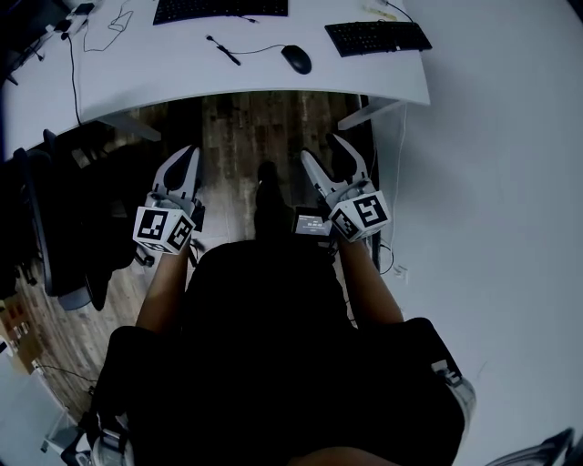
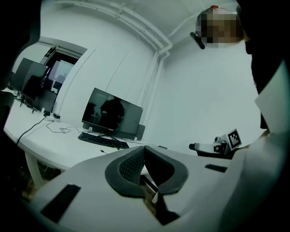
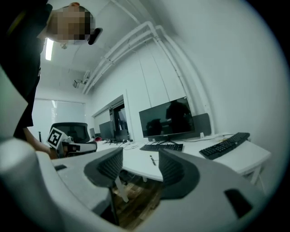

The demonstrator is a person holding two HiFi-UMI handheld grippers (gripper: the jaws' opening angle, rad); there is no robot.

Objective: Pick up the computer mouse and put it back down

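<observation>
The computer mouse [image 1: 296,59] is seen lying on the white surface [image 1: 182,77], between a wide keyboard [image 1: 220,9] and a shorter keyboard [image 1: 378,37], well apart from both tools. Only square black-and-white markers are shown on the cubes. The left tool [image 1: 187,157] is held closed on nothing. The right tool [image 1: 330,153] is held wide apart and empty, above the wooden floor [image 1: 237,118].

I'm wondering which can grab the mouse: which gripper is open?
The right gripper: its jaws stand apart, with nothing between them. The left gripper has its jaws pressed together.
</observation>
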